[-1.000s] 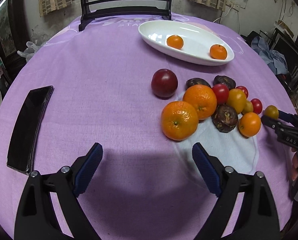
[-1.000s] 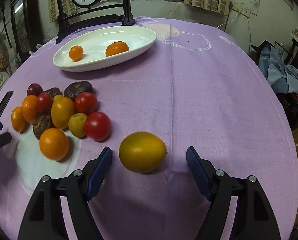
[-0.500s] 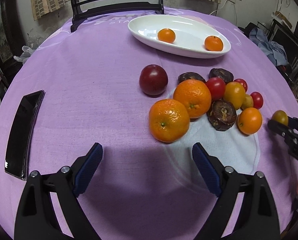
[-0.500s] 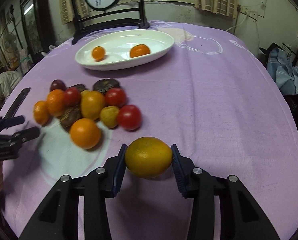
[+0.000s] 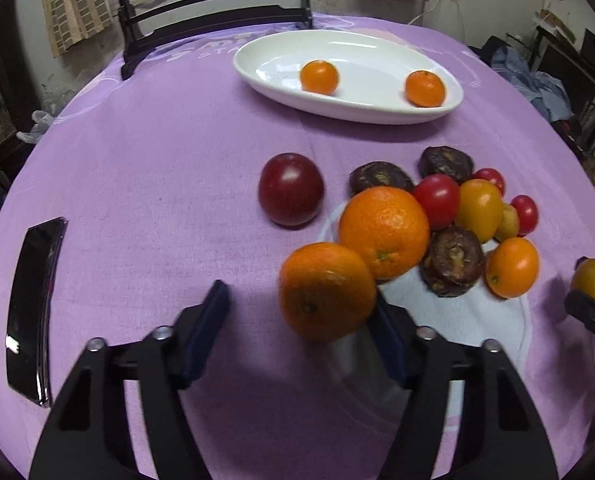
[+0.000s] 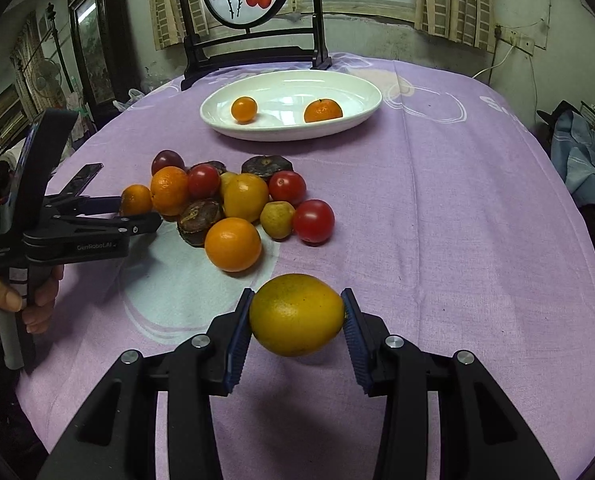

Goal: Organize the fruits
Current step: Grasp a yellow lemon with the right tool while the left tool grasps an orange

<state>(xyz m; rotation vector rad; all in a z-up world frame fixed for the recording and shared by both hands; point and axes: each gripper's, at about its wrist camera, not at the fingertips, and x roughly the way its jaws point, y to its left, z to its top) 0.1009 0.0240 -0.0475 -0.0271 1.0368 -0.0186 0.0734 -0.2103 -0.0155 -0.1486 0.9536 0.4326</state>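
My right gripper [image 6: 296, 334] is shut on a yellow lemon [image 6: 296, 314] and holds it above the purple cloth. My left gripper [image 5: 299, 320] is open around the nearest orange [image 5: 326, 290]: the right pad touches it, the left pad stands apart. In the right wrist view the left gripper [image 6: 137, 216] sits at that orange [image 6: 136, 199]. A pile of oranges, tomatoes and dark fruits [image 5: 437, 216] lies behind. A white oval dish [image 5: 349, 106] holds two small oranges [image 5: 319, 77] [image 5: 424, 88].
A dark red plum [image 5: 290, 194] lies left of the pile. A black phone [image 5: 33, 308] lies at the left table edge. A dark framed screen [image 6: 253, 12] stands behind the dish. Clutter sits beyond the right table edge.
My right gripper shut on the lemon and lifted it off the cloth. My left gripper moved forward onto the nearest orange and its jaws narrowed.
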